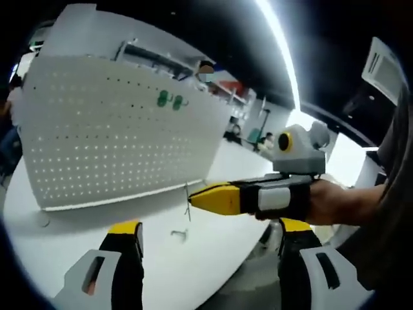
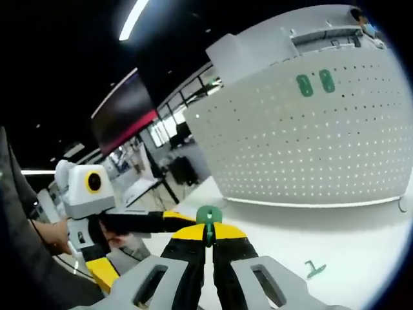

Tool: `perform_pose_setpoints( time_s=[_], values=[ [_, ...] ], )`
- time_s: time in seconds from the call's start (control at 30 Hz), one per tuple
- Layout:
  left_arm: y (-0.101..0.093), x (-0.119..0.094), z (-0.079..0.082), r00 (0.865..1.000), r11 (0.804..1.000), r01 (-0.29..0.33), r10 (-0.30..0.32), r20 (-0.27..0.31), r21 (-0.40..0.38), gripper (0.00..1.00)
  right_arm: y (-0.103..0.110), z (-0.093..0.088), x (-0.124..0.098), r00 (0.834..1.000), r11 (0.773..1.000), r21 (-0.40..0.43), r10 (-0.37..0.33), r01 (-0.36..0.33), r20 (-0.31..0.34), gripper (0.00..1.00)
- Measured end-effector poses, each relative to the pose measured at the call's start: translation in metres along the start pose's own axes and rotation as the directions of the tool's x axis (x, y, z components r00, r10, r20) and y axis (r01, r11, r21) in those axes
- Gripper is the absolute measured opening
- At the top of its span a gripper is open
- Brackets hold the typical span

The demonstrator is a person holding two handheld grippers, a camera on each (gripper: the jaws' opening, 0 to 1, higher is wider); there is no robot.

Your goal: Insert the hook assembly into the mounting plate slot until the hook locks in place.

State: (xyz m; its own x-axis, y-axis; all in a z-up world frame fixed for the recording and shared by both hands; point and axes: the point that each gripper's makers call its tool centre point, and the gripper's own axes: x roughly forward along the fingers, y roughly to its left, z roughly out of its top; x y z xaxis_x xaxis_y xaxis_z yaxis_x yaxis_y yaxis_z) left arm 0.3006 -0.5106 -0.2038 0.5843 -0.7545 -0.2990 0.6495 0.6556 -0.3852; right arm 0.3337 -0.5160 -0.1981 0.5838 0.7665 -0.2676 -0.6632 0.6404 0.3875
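Right gripper (image 2: 208,242) pinches a round-headed green plastic hook (image 2: 208,218); left gripper (image 1: 205,240) gapes empty over the smooth white table (image 1: 213,174), facing the white perforated pegboard (image 1: 116,139).

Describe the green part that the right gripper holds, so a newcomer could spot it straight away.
Start at the white pegboard standing on the white table. In front of it, the right gripper is shut on a small green hook, its rounded head poking above the yellow tips. Two green hooks sit high on the pegboard and another lies on the table; this one is held.
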Motion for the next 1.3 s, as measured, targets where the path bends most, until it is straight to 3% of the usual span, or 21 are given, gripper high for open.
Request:
perform_pose_setpoints(
  time_s=[0.33,0.67,0.9,1.3],
  values=[
    [0.007,-0.002,0.002,0.999,0.999,-0.04,0.04,0.013,0.006,0.94,0.001,0.012,0.003,0.999,0.991,-0.13,-0.032,0.035,0.021,0.0],
    [0.006,0.001,0.007,0.999,0.999,-0.035,0.034,0.029,0.014,0.97,-0.02,0.041,0.005,0.979,0.949,-0.256,-0.152,0.184,0.138,0.0],
    [0.009,0.0,0.006,0.999,0.999,-0.041,0.041,0.028,0.01,0.98,-0.042,0.058,0.004,0.957,0.927,-0.269,-0.214,0.262,0.198,0.0],
    [0.018,0.001,0.003,0.998,0.997,-0.064,0.063,0.006,0.043,0.98,-0.08,0.074,-0.005,0.924,0.894,-0.27,-0.296,0.357,0.24,0.0]
  ],
)
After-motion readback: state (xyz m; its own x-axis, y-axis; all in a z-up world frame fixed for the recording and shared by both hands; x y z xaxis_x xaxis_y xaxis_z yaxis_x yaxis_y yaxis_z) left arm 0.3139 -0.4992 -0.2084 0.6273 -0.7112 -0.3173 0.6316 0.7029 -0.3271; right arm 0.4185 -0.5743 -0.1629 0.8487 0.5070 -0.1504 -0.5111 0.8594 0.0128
